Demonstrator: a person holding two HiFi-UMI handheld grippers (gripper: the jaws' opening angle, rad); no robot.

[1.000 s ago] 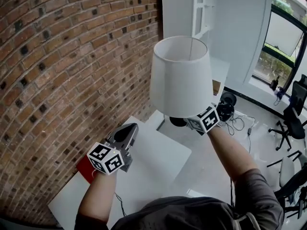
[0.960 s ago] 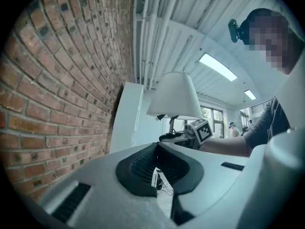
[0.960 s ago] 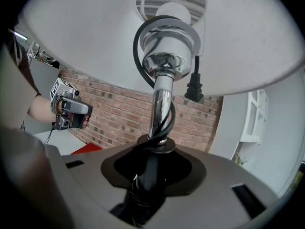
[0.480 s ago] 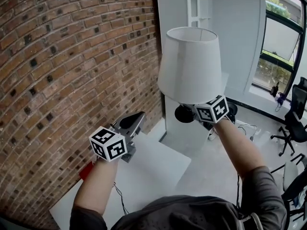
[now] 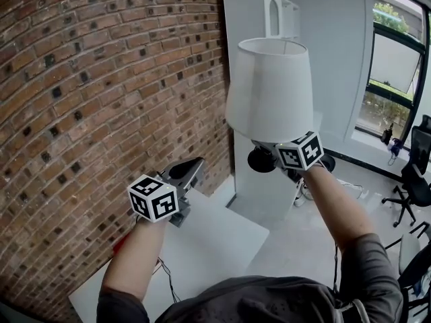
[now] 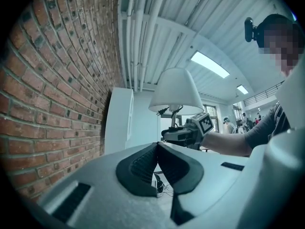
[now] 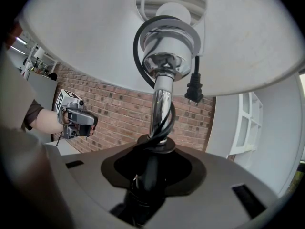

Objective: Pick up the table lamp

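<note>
Fingers, right gripper (image 7: 151, 163): clamped on chrome stem of table lamp (image 5: 269, 89), black cord (image 7: 143, 46) coiled round stem. Lamp upright, aloft beside brick wall (image 5: 81, 99). Fingers, left gripper (image 6: 157, 147): together, nothing between; above white table (image 5: 215, 241).

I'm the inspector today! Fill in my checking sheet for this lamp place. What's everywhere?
Surface: white table, below both grippers.
Job's things: lamp, white shade, held up off the table.
Clutter: red thing at the table's edge, mostly hidden.
Grippers: right gripper shut on the stem; left gripper shut, empty.
Cables: cord wound round the stem, plug hanging; thin cable on the table.
Surroundings: brick wall, white cabinet, windows, chairs.
</note>
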